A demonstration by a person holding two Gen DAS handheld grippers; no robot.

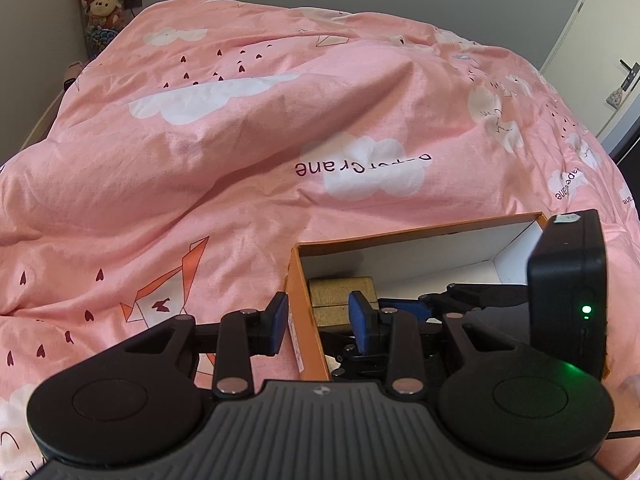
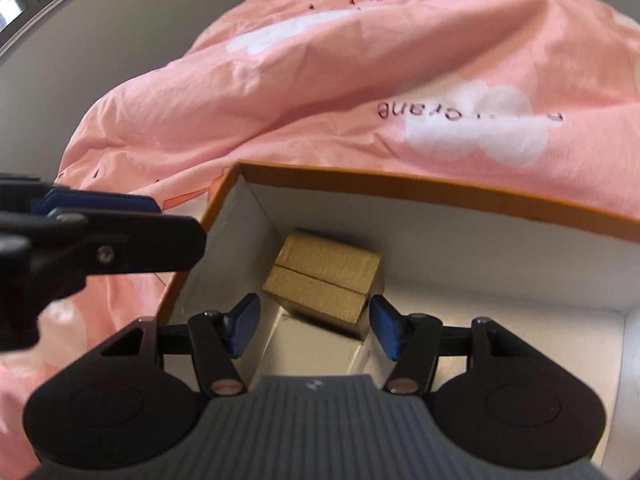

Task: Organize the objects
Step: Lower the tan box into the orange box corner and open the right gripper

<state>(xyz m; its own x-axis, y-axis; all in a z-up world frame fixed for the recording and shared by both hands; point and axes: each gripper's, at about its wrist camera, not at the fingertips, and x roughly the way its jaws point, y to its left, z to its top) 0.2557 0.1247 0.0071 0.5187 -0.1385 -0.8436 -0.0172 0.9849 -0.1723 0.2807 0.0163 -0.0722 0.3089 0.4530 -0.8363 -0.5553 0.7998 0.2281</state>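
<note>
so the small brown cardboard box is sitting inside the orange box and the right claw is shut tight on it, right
Not quite. The small brown cardboard box does sit inside the orange box, but the right claw is open: the right wrist view shows its blue pads spread on either side of the near end, not pressed against it.
</note>
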